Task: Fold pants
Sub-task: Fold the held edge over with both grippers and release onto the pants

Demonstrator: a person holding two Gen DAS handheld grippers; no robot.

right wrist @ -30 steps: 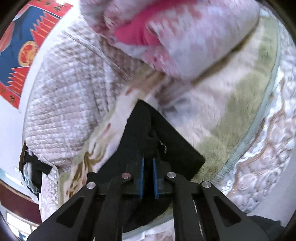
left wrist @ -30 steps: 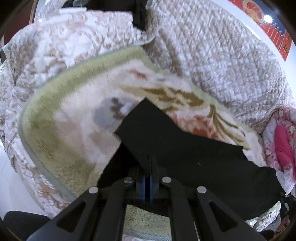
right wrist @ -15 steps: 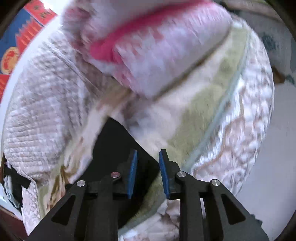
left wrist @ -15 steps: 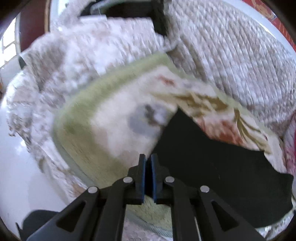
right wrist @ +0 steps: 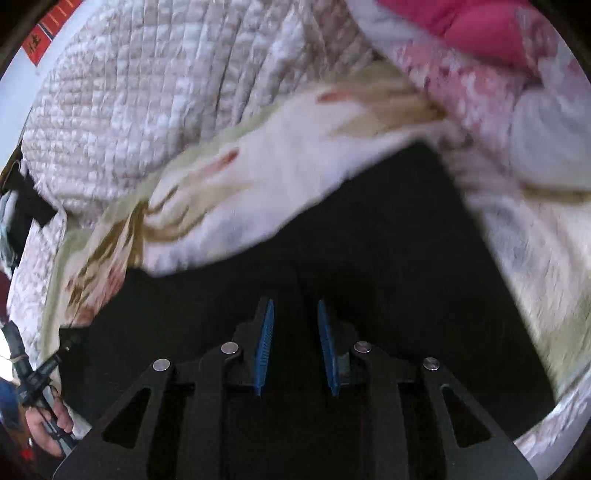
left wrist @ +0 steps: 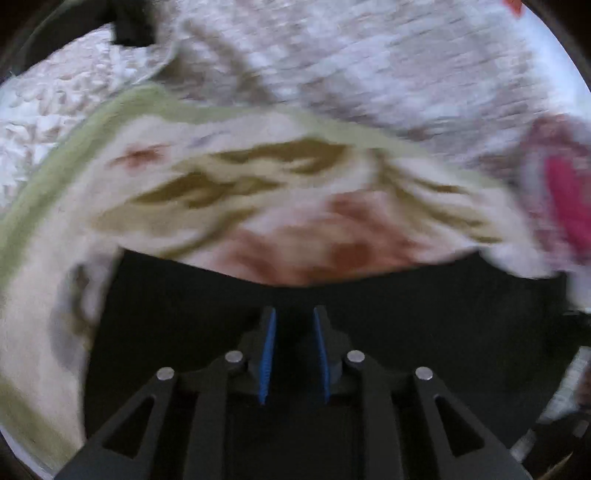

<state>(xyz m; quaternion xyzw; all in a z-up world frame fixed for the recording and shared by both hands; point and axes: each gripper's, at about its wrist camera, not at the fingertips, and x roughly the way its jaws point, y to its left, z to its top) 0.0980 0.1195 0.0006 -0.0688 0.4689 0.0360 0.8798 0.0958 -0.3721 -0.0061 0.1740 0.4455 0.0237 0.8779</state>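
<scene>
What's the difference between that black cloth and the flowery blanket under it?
The black pants are plain and dark with no pattern I can see; the blanket is cream with olive leaves, reddish flowers and a green border. The pants lie on top, next to the grippers; the blanket spreads wider beneath them, reaching a quilted cover. The blanket looks fluffy; the pants' texture is too dark to tell. Both are soft fabric lying fairly flat.

Pink bedding (right wrist: 480,33) beside pants (right wrist: 388,258)

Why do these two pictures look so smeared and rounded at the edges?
Left wrist view: motion blur smears the floral fleece blanket, and the black pants show no detail. Right wrist view: sharper on the quilted white cover, blurred at right. Both are fisheye, with dark circular corners.
</scene>
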